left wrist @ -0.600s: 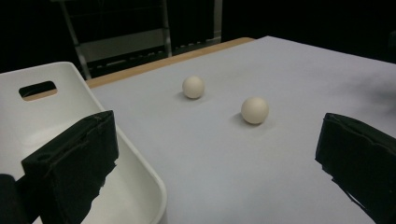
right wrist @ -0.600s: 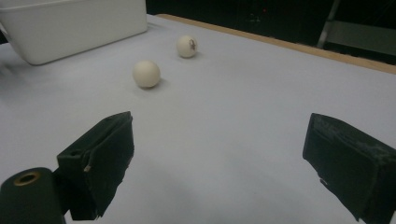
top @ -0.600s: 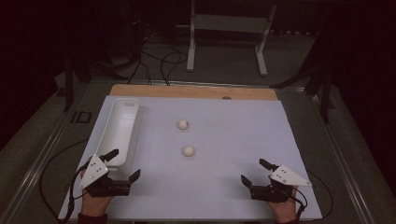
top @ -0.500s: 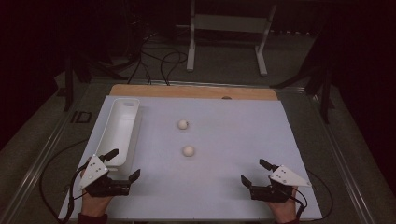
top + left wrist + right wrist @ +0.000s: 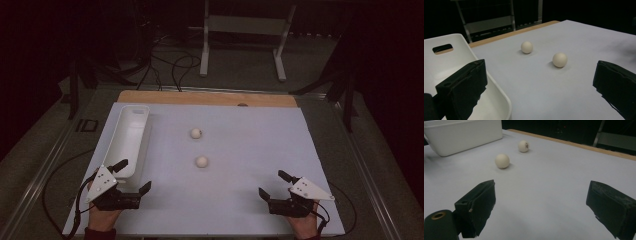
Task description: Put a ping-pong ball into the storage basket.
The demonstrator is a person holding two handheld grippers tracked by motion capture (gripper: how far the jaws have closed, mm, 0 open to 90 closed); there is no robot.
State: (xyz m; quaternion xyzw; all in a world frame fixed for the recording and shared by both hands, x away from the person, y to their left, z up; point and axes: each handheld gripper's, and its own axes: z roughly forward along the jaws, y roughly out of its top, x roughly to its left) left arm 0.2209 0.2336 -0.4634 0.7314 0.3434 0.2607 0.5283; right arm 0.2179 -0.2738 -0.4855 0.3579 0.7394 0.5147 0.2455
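Two cream balls rest on the white table sheet. The nearer ball (image 5: 201, 161) (image 5: 559, 59) (image 5: 502, 160) lies mid-table. The farther ball (image 5: 195, 133) (image 5: 526, 47) (image 5: 523, 146), with a small dark mark, lies behind it. A long white bin (image 5: 127, 140) (image 5: 446, 60) (image 5: 461, 133) stands along the left side. My left gripper (image 5: 131, 176) (image 5: 539, 87) is open at the front left, one jaw over the bin's near end. My right gripper (image 5: 275, 184) (image 5: 541, 207) is open at the front right. Both hold nothing.
The white sheet (image 5: 240, 145) covers a wooden table whose bare strip (image 5: 210, 98) shows at the back. A white metal stand (image 5: 242, 35) and cables (image 5: 165, 65) lie on the floor beyond. Cables trail from both grippers by the front corners.
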